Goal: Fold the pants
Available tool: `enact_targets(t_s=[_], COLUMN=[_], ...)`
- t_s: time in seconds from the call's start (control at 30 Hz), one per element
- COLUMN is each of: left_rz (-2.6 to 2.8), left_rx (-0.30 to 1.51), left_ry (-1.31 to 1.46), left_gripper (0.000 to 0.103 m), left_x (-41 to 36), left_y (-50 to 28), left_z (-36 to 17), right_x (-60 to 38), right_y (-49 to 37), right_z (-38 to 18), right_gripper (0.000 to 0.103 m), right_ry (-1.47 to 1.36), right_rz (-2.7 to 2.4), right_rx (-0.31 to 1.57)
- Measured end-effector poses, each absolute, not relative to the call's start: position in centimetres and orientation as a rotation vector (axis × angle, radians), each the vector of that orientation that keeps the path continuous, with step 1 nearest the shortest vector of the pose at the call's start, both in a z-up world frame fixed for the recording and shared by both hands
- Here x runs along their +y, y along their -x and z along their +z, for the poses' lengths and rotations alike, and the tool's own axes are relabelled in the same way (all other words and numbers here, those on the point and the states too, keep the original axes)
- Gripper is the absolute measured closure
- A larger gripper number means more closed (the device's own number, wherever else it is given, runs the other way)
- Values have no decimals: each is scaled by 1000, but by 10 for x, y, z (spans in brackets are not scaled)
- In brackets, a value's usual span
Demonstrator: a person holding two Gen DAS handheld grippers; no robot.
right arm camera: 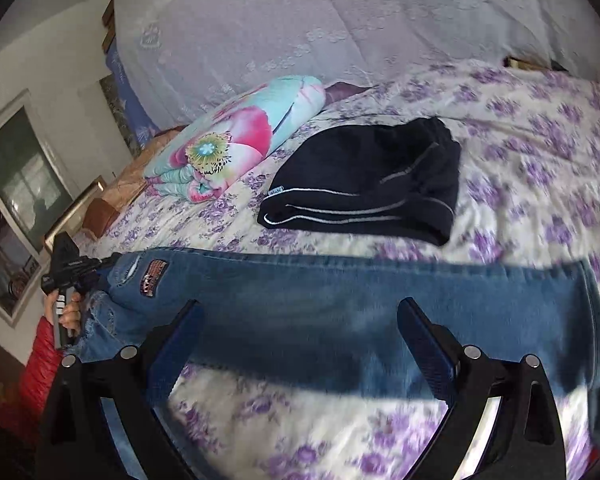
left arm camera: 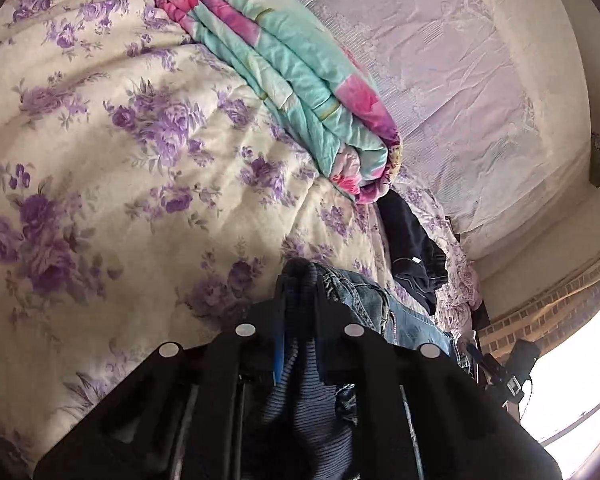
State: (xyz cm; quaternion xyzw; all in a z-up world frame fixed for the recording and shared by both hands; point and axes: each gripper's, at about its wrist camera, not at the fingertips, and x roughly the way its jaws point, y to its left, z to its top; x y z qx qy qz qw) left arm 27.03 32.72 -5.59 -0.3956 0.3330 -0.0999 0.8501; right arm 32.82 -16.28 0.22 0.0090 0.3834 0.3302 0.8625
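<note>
Left wrist view is showing the left tool (left arm camera: 300, 300) clamped tight on a bunched edge of the jeans (left arm camera: 364, 300), with blue denim and a ribbed dark lining squeezed between its fingers. Right wrist view is showing the right tool (right arm camera: 300, 328) with its jaws standing wide and nothing between them, hovering just above the middle of the jeans (right arm camera: 340, 300).

The jeans are lying stretched across the bed (right arm camera: 520, 160), their long side running across the picture, just in front of the black pants (right arm camera: 368, 184), which are already sitting folded into a neat slab further back. The end with the sewn patch (right arm camera: 154, 276) is pointing toward the left tool (right arm camera: 66, 264), which a hand (right arm camera: 70, 314) is gripping at the far left of the jeans.

Judging from the look of the cloth, the jeans are behaving as medium-heavy, limp material: thick woven denim, matte and grippy rather than slippery, not fragile, sagging wherever it is unsupported. Seams, the waistband and the hem are probably offering the firmest hold, since doubled layers are giving the pads something to bite; a pinch in the flat mid-leg is likely to lift only the top layer.

Beyond the black pants, a folded quilt (right arm camera: 236, 140) in turquoise and pink is resting puffy and soft. The bed cover is a cream quilted fabric printed with purple roses, slightly wrinkled.
</note>
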Motion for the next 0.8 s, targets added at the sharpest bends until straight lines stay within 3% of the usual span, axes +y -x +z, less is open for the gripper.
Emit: enact_targets(t_s=[0.3, 0.47, 0.5, 0.53, 0.67, 0.8], left_rz=[-200, -212, -213, -213, -213, -254], left_rx=[731, 738, 737, 735, 680, 515], left_ry=[838, 867, 869, 868, 813, 729], left_gripper=[93, 93, 93, 93, 93, 93], left_x=[328, 331, 331, 331, 325, 313], left_y=[-278, -279, -279, -278, -271, -239], left_z=[-65, -70, -70, -70, -55, -17], right_x=[-94, -89, -92, -97, -114, -132], right_y=[-392, -389, -384, -375, -327, -269], right_z=[-45, -59, -54, -45, -8, 26], right_gripper=[8, 60, 82, 88, 90, 91], right_ry=[416, 377, 366, 342, 302, 272], right_rz=[807, 803, 779, 761, 726, 695], right_rx=[854, 941, 934, 916, 795, 690])
